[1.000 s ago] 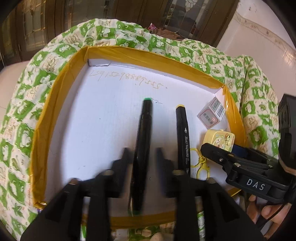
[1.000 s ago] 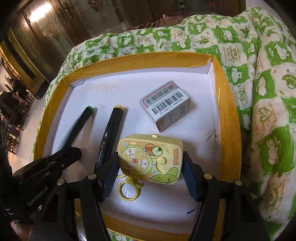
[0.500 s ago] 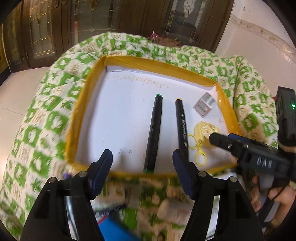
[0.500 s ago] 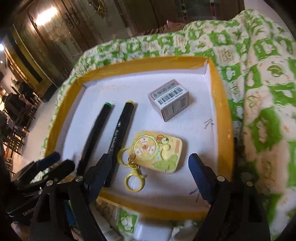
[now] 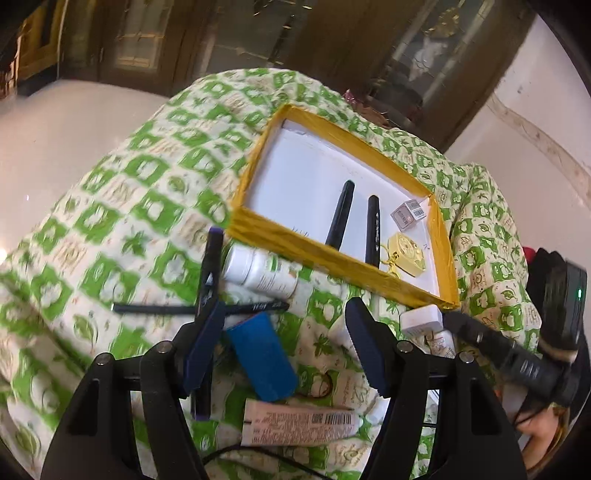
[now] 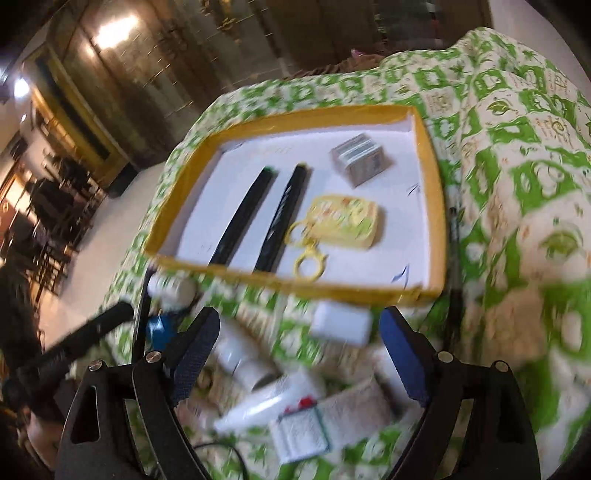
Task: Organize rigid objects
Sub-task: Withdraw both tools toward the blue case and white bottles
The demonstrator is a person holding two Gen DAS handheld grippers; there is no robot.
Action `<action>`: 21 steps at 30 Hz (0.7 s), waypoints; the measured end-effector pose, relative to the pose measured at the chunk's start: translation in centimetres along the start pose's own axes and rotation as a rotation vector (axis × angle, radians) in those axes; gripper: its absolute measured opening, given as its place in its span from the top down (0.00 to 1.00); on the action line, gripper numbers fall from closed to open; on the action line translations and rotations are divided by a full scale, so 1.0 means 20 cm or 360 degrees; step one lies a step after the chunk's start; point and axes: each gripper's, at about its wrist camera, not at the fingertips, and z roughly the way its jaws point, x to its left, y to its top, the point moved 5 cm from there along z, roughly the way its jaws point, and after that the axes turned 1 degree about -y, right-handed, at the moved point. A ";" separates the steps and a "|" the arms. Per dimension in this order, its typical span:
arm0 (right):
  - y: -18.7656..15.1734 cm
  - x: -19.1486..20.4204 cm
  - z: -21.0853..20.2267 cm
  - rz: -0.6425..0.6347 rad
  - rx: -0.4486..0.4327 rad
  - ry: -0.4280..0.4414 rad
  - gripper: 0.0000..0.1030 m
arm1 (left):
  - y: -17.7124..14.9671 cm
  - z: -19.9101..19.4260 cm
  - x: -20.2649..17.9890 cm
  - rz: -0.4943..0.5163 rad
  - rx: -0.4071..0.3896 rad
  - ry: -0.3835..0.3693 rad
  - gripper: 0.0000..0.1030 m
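Two black markers (image 5: 340,214), a yellow keychain toy (image 6: 345,221) and a small barcoded box (image 6: 360,158) lie inside the yellow-rimmed white tray (image 5: 332,254), while the left gripper (image 5: 286,343) stands spread and empty and the right gripper (image 6: 299,354) is opening on nothing.

Green-and-white patterned cloth (image 5: 122,229) carries yellow-rimmed tray (image 5: 332,258) upper right; white bottle (image 5: 258,273), blue box (image 5: 264,360), pink tube (image 5: 299,422) loose below.

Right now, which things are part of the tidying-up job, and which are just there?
For the job:
yellow-edged tray
two black markers
yellow keychain toy
small barcode box
white bottle
blue box
pink tube

Just there:
green patterned cloth
dark wooden doors
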 end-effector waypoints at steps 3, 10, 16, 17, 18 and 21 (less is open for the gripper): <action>-0.08 0.03 0.00 -0.0062 0.0029 -0.0013 0.17 | -0.03 0.01 0.03 -0.0053 0.0028 0.0007 0.35; -0.14 0.09 0.01 -0.0172 0.0044 -0.0055 0.17 | -0.08 0.03 0.03 -0.0038 0.0066 0.0078 0.35; -0.17 0.10 0.03 -0.0194 0.0074 -0.0059 0.17 | -0.13 0.11 -0.04 0.0133 0.0155 0.0185 0.35; -0.17 0.10 0.03 -0.0199 0.0080 -0.0059 0.17 | -0.13 0.13 -0.05 0.0147 0.0172 0.0203 0.35; -0.17 0.10 0.03 -0.0204 0.0085 -0.0059 0.17 | -0.14 0.15 -0.05 0.0156 0.0204 0.0224 0.35; -0.19 0.12 0.04 -0.0226 0.0095 -0.0062 0.17 | -0.15 0.18 -0.04 0.0163 0.0252 0.0240 0.41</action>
